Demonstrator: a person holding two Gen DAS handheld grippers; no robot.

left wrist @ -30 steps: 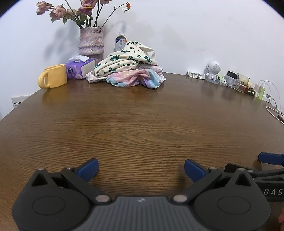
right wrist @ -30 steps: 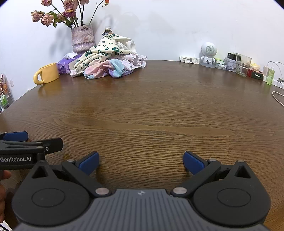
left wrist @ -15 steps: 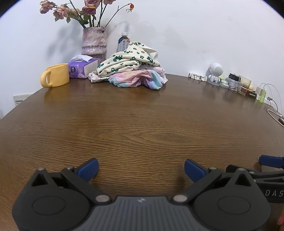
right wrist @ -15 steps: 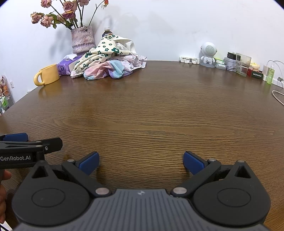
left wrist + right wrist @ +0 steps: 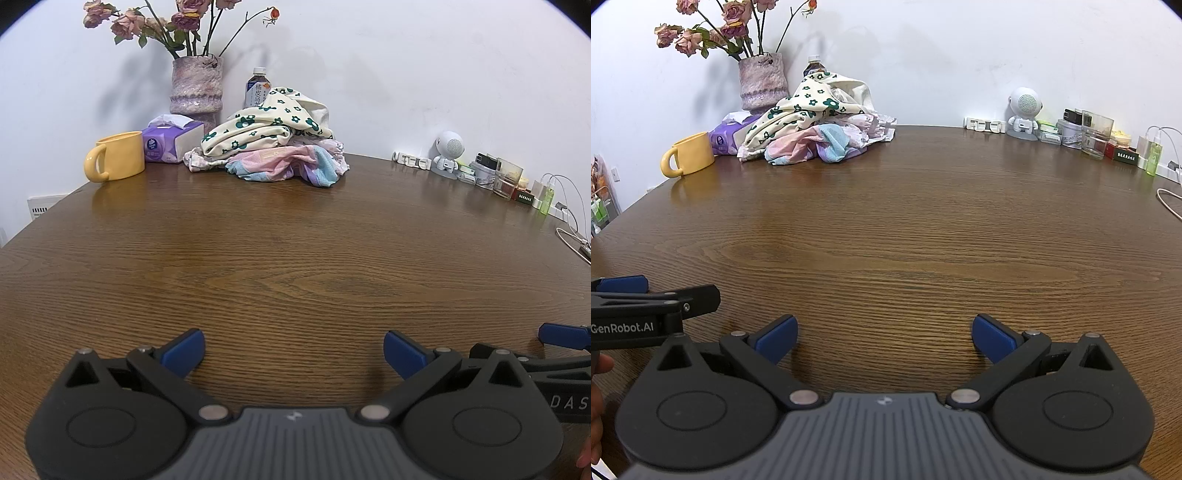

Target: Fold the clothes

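**Both tongs spread over bare wood, clothes heaped at the far edge**

Left tongs [image 5: 293, 349]: blue fingers spread wide apart, nothing between them, low over the table [image 5: 295, 258]. Right tongs [image 5: 884, 334]: same, fingers wide apart, holding nothing. The two sit side by side at the near edge; each camera catches the other's blue tip at its frame border. Part of a hand [image 5: 596, 398] shows at the lower left of the right view.

Table between tongs and far edge: bare brown wood grain.

Pile of clothes [image 5: 273, 147]: far side of the table, near the wall, left of centre, well apart from both tongs. Cream piece with dark green flowers on top; pink, blue and lilac cloth under it. Unfolded, crumpled.

Just left of the pile: purple tissue box [image 5: 171, 142], then a yellow mug [image 5: 118, 155]. Behind: vase [image 5: 195, 86] of dried roses and a bottle [image 5: 256, 88], partly hidden by the pile.

Far right along the wall: small white robot figure [image 5: 448, 151], jars and small boxes, a white cable [image 5: 570, 206]
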